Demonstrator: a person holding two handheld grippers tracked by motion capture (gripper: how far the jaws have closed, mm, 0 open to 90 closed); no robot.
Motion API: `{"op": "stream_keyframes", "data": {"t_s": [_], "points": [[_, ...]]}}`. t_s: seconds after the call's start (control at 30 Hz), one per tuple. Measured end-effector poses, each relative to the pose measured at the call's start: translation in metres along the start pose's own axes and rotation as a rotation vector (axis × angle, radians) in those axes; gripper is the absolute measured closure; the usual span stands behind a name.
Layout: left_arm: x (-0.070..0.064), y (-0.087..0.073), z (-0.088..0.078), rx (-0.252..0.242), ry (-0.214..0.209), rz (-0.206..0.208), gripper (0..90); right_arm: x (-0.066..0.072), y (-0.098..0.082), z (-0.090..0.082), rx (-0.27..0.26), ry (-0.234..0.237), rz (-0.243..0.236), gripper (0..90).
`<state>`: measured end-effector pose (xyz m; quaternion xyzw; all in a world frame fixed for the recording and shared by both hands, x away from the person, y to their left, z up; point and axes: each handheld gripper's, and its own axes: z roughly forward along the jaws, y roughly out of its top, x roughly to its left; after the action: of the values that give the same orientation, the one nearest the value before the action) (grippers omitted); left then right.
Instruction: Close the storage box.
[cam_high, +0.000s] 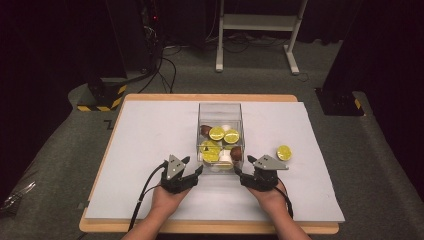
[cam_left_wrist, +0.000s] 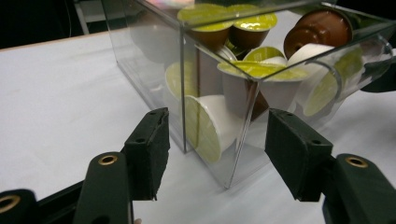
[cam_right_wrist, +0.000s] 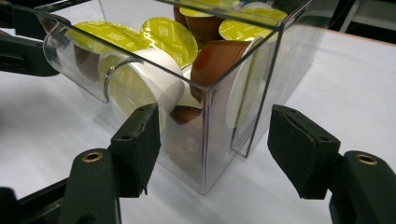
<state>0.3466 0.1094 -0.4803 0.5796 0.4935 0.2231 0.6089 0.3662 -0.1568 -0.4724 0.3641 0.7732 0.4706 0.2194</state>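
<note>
A clear plastic box (cam_high: 220, 107) stands mid-table on the white sheet, holding several coffee capsules (cam_high: 217, 133) with lime-green foil lids and white or brown bodies. My left gripper (cam_high: 194, 165) sits at the box's near left corner. In the left gripper view that gripper (cam_left_wrist: 217, 135) is open, its jaws straddling the corner without touching it, and a white capsule (cam_left_wrist: 210, 128) lies behind the wall. My right gripper (cam_high: 242, 165) is at the near right corner. Seen in the right gripper view, it (cam_right_wrist: 215, 130) is open around that corner, with a brown capsule (cam_right_wrist: 215, 60) inside.
One loose green-lidded capsule (cam_high: 284, 152) lies on the white sheet (cam_high: 150, 135) to the right of the box. The wooden table edge (cam_high: 210, 227) runs along the front. Beyond the table stand a white frame (cam_high: 260, 22) and black stands with striped bases (cam_high: 100, 97).
</note>
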Motion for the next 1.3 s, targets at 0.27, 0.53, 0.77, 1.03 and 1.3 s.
{"op": "stream_keyframes", "data": {"t_s": [0.27,0.53,0.77,1.03,1.3], "points": [[0.003,-0.001,0.012,0.044,0.003,-0.018,40.5,-0.004,0.002,0.005,-0.008,-0.012,0.026,34.1],[0.005,0.003,0.024,0.032,0.023,-0.051,40.9,-0.010,0.004,0.013,-0.016,-0.036,0.065,34.3],[0.006,0.007,0.033,0.012,0.035,-0.054,40.9,-0.015,0.009,0.020,-0.019,-0.053,0.074,34.2],[0.007,0.010,0.044,0.000,0.060,-0.052,38.2,-0.018,0.016,0.028,-0.026,-0.076,0.062,34.5],[0.005,0.008,0.053,0.002,0.081,-0.045,36.1,-0.018,0.020,0.031,-0.040,-0.091,0.064,34.5]]}}
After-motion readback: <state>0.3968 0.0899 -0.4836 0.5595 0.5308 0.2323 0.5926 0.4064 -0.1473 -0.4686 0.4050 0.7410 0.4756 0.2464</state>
